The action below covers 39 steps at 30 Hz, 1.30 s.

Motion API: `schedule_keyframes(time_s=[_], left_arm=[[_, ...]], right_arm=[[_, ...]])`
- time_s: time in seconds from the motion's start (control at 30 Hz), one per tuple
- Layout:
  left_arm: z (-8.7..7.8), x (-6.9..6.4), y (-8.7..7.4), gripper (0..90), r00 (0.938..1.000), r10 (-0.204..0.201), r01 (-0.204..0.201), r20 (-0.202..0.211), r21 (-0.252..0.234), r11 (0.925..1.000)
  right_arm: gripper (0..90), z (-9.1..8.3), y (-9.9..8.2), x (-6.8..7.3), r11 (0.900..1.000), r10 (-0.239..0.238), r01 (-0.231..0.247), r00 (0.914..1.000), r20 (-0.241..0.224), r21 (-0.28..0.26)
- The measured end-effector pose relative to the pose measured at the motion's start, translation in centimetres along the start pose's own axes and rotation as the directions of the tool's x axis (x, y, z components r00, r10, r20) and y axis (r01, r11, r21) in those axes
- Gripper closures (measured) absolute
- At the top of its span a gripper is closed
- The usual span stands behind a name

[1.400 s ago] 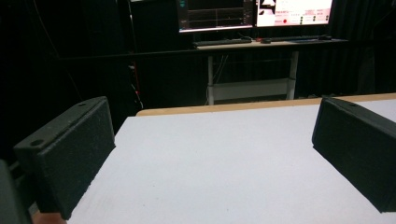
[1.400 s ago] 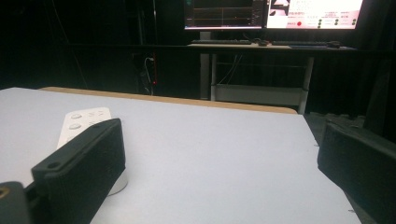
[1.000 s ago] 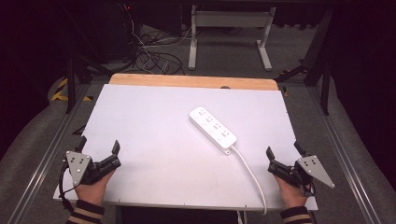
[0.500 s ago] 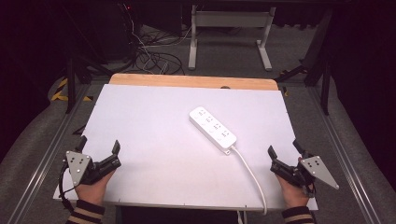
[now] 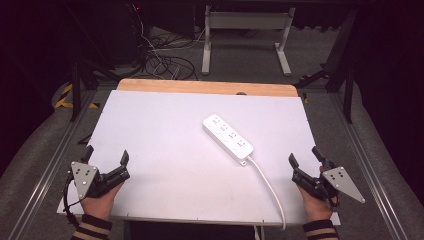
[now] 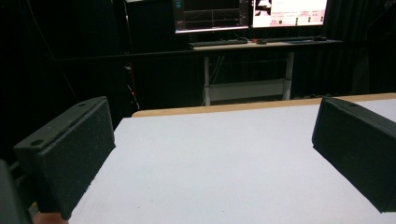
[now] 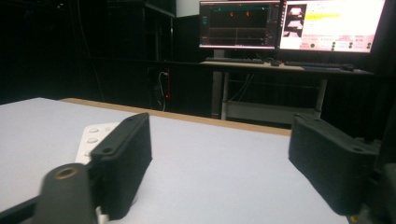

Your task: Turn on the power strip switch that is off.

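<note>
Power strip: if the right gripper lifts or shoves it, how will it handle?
The power strip looks like a rigid plastic bar lying flat, so it should slide rather than roll or tip. Its smooth casing may slip between narrow pads. The floppy cable trailing off the table edge will probably drag and twist it.

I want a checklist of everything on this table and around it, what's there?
Surface: white board on a wooden table, bare but for one thing.
Job's things: white power strip lying slantwise, right of centre.
Clutter: nothing seen.
Grippers: left gripper open, holding nothing; right gripper open, nothing between its jaws, which have just been closing.
Cables: the strip's white cord runs to the near edge; dark cables on the floor beyond.
Surroundings: desk frame, monitors.
</note>
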<state>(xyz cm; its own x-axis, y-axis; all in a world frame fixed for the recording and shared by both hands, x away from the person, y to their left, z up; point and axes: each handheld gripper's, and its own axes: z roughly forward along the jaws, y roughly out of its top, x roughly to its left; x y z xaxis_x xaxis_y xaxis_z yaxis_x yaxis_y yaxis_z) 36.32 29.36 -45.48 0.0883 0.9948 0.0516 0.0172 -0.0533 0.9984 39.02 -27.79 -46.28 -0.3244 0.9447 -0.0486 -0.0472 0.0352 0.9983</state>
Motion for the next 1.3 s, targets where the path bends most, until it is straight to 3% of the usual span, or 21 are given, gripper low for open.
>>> schedule_keyframes(time_s=[0.03, 0.1, 0.17, 0.23, 0.3, 0.33, 0.4, 0.43, 0.47, 0.57, 0.67, 0.77, 0.97, 1.1, 1.13, 1.3], left_arm=[[0.0, 0.0, 0.0, 0.0, 1.0000, 0.000, 0.000, 0.000, 0.001, 1.0000], [0.0, 0.0, 0.0, 0.0, 1.0000, 0.001, -0.001, -0.001, 0.002, 1.0000], [0.0, 0.0, 0.0, 0.0, 1.0000, 0.002, -0.002, 0.000, 0.001, 1.0000], [0.0, 0.0, 0.0, 0.0, 1.0000, 0.002, -0.002, 0.000, 0.003, 1.0000], [-0.1, 0.0, 0.0, 0.0, 1.0000, 0.003, -0.003, 0.000, 0.003, 1.0000], [-0.1, 0.0, 0.0, 0.0, 1.0000, 0.003, -0.003, 0.001, 0.004, 1.0000], [0.0, 0.0, 0.0, 0.0, 1.0000, 0.000, 0.000, 0.001, 0.005, 1.0000], [0.0, 0.0, -0.1, 0.0, 1.0000, 0.000, 0.000, 0.001, 0.006, 1.0000], [0.0, 0.0, -0.1, 0.0, 1.0000, -0.002, 0.002, 0.000, 0.007, 1.0000], [0.0, -0.1, -0.1, 0.0, 1.0000, 0.003, -0.003, -0.001, 0.010, 0.9999], [0.0, -0.2, 0.0, 0.0, 0.9999, 0.014, -0.014, 0.003, 0.009, 0.9999], [0.0, -0.2, 0.0, 0.0, 0.9998, 0.020, -0.020, 0.004, 0.008, 0.9998], [0.0, -0.3, 0.0, 0.0, 0.9996, 0.028, -0.028, 0.007, 0.002, 0.9996], [-0.2, -0.1, 0.0, 0.0, 0.9996, 0.026, -0.026, 0.008, 0.002, 0.9997], [-0.3, -0.1, 0.0, 0.0, 0.9996, 0.028, -0.028, 0.006, 0.004, 0.9996], [-1.0, 0.3, 0.0, 0.0, 0.9992, 0.040, -0.040, -0.009, -0.005, 0.9992]], right_arm=[[41.4, -0.1, 0.3, 0.0, 0.9995, -0.018, 0.018, 0.9998, -0.002, -0.025], [57.8, -0.3, 0.6, 0.1, 0.9965, -0.059, 0.059, 0.9983, 0.001, -0.059], [65.6, -0.4, 1.1, 0.2, 0.9942, -0.084, 0.084, 0.9964, 0.011, -0.067], [75.5, -0.4, 1.7, 0.1, 0.9968, -0.052, 0.052, 0.9987, -0.002, -0.061], [77.8, -0.4, 2.0, 0.0, 0.9981, -0.033, 0.032, 0.9994, -0.013, -0.052], [81.6, -0.3, 2.8, -0.2, 0.9996, 0.012, -0.013, 0.9995, -0.030, -0.024], [90.0, 0.0, 3.7, -0.2, 0.9989, 0.044, -0.043, 0.9963, -0.074, 0.017], [90.0, 0.0, 3.7, -0.2, 0.9989, 0.044, -0.043, 0.9963, -0.074, 0.017], [90.0, 0.5, 4.6, 0.1, 0.9968, 0.051, -0.044, 0.9932, -0.105, 0.066], [90.0, 1.1, 5.4, 1.0, 0.9943, 0.040, -0.025, 0.9892, -0.141, 0.103], [90.0, 2.1, 6.1, 2.1, 0.9861, 0.002, 0.026, 0.9858, -0.168, 0.164], [90.0, 3.3, 7.0, 2.9, 0.9773, 0.025, 0.015, 0.9817, -0.189, 0.211], [90.0, 5.8, 9.0, 4.9, 0.9672, 0.060, 0.003, 0.9687, -0.241, 0.254], [90.0, 6.7, 9.5, 5.8, 0.9589, 0.045, 0.032, 0.9631, -0.265, 0.282], [90.0, 7.4, 9.6, 6.3, 0.9493, 0.045, 0.047, 0.9588, -0.280, 0.311], [90.0, 8.7, 9.4, 7.2, 0.9248, 0.042, 0.077, 0.9524, -0.302, 0.373]])
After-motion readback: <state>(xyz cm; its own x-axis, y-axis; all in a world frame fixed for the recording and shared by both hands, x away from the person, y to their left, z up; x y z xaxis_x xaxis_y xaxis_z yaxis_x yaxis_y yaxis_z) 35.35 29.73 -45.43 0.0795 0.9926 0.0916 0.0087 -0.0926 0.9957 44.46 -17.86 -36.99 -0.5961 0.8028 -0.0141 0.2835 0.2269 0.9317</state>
